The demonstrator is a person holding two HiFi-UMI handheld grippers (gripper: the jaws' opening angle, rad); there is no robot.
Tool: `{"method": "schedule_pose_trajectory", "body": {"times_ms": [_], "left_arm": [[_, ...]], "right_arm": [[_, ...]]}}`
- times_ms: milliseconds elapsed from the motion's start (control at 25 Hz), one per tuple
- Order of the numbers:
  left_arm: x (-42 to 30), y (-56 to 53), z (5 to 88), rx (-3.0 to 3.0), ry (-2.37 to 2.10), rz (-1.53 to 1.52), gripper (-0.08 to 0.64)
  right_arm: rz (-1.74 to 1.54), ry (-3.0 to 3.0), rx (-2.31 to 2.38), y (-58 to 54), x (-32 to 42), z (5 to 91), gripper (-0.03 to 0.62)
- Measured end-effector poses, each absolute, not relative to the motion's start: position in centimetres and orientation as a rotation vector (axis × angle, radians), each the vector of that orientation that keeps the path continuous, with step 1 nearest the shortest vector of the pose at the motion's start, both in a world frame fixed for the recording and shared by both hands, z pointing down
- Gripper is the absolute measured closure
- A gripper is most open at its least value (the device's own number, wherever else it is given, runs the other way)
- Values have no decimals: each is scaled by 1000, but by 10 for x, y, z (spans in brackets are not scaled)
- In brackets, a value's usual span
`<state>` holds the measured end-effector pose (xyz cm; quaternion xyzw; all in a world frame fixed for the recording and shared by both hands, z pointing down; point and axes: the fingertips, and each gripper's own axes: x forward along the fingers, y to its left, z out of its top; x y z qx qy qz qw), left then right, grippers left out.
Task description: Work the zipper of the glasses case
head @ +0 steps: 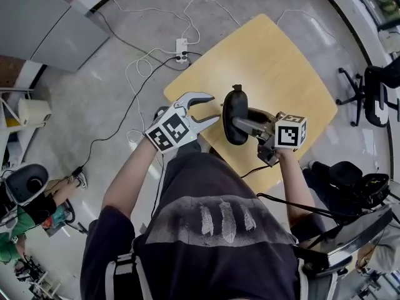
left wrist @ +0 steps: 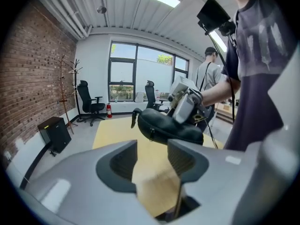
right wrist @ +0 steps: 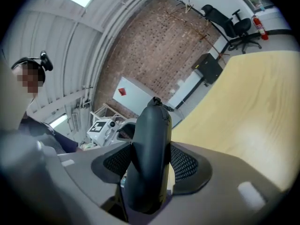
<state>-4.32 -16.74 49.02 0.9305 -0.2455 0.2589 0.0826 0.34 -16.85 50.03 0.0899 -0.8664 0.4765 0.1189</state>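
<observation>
Above wooden table, right gripper clamps glasses case steady so open, empty left gripper, at nine o'clock, can take zipper pull.

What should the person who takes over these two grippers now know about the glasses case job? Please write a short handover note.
Right gripper: shut on the glasses case, holding it in the air above the wooden table.
Left gripper: open and empty, close beside the case, not touching it.
Zipper pull: hangs on the side of the case that faces the left gripper.
Done: the case is off the table and held firmly.
Left: take the pull with the left gripper and run the zipper. The case looks closed, but how far the zipper stands I cannot tell.
</observation>
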Motion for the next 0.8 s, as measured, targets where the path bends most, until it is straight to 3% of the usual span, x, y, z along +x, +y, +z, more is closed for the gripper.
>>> {"method": "schedule_pose_trajectory", "body": {"times_ms": [240,360,480,800], "left_arm": [[-38,-138,467,2838,-732,828,374],[-39,-126,463,2844,-700,876,407],[-42,-115,461,2821,-678,886,491],[-46,-102,457,2790,-802,910,537]], "right_arm": [[1282,-2588,109,-133,0,470,331],[1220,-2593,61,-124,-4,466,331],[1151,-2588,29,-116,-9,464,331],[989,-2585,11,-109,-14,464,331]]}}
